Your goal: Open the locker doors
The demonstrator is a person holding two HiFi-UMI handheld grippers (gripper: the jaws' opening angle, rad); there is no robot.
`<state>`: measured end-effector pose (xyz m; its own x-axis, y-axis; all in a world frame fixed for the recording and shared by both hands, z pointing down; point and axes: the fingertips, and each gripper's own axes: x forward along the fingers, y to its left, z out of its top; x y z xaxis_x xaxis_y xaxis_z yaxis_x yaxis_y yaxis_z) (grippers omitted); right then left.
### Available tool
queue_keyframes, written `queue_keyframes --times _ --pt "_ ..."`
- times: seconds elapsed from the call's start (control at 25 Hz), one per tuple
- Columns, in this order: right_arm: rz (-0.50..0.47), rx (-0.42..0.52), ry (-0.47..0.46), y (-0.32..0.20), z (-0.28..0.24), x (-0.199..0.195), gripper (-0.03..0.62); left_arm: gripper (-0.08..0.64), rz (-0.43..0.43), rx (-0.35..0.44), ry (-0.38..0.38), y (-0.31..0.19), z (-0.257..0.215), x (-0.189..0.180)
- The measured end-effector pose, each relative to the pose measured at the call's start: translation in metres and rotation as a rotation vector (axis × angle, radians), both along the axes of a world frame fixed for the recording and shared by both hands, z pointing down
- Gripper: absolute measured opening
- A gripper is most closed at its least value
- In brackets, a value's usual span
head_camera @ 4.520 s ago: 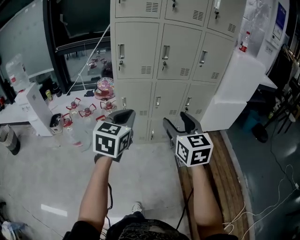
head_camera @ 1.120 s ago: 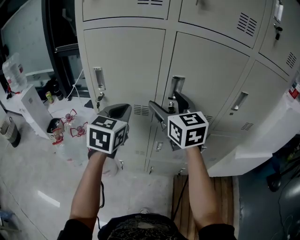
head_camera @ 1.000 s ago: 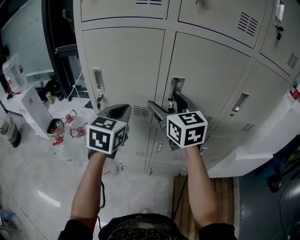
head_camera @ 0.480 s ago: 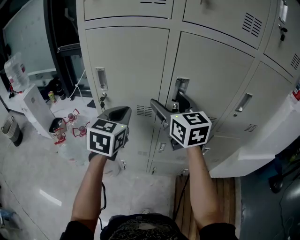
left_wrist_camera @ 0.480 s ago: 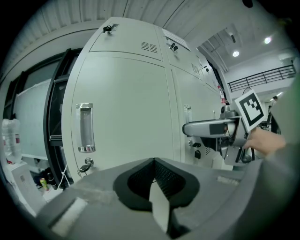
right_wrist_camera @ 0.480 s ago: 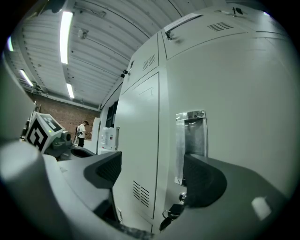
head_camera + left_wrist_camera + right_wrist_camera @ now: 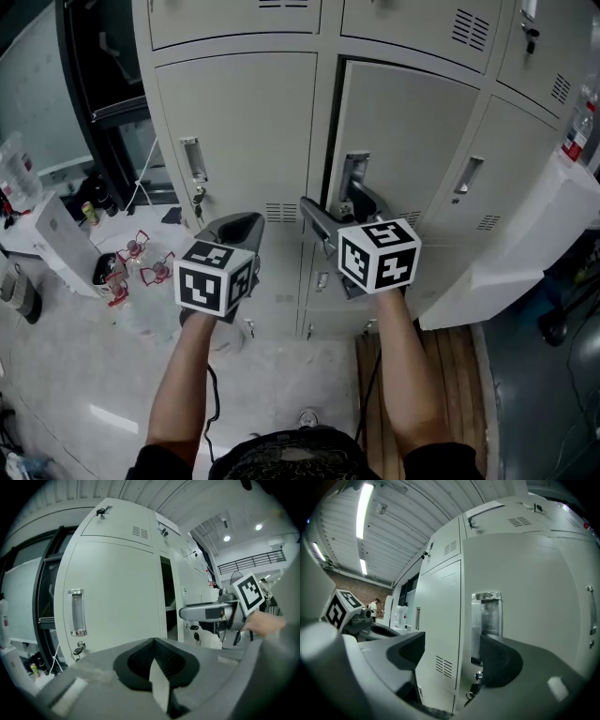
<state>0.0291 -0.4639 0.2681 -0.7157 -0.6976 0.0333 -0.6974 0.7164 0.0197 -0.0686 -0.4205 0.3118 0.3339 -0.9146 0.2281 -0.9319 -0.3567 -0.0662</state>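
the middle locker door (image 7: 412,131) has come off its frame: half a second back it sat flush, and now a dark slit runs down its left edge, plain in the left gripper view too. so this door is started but not yet swung wide, and the doors around it are shut.

the right tongs (image 7: 331,199) stand wide with their jaws closing. they straddle the door's free edge beside the chrome handle (image 7: 354,173), and the pads don't appear to press on anything. the left tongs (image 7: 234,225) hang closed and empty before the left-hand door (image 7: 244,122), whose own handle (image 7: 192,159) is untouched.

low on the left, clear bottles with red tops (image 7: 131,267) clutter the floor. a white cabinet (image 7: 525,234) stands close on the right and may, i judge, crowd the doors on that side.
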Motion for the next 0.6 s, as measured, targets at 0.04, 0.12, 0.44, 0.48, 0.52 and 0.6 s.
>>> queue_keyframes --times 0.04,0.12,0.44,0.48,0.52,0.6 --pt "0.012 0.005 -0.002 0.004 0.000 0.003 0.348 0.002 0.014 0.000 -0.001 0.002 0.000 0.003" --pt "0.033 0.012 -0.001 0.012 0.000 0.008 0.339 0.002 0.042 -0.003 -0.001 0.005 0.001 0.008" --pt "0.123 0.021 -0.001 0.042 0.000 0.039 0.288 0.002 0.158 -0.009 0.005 0.018 0.006 0.043" --pt "0.134 0.022 -0.002 0.046 0.000 0.043 0.283 0.002 0.171 -0.008 0.006 0.020 0.005 0.047" --pt "0.145 0.022 -0.005 0.049 0.000 0.048 0.276 0.002 0.183 -0.007 0.007 0.021 0.005 0.052" --pt "0.167 0.022 -0.012 0.056 -0.001 0.058 0.262 0.002 0.209 -0.006 0.008 0.025 0.005 0.062"
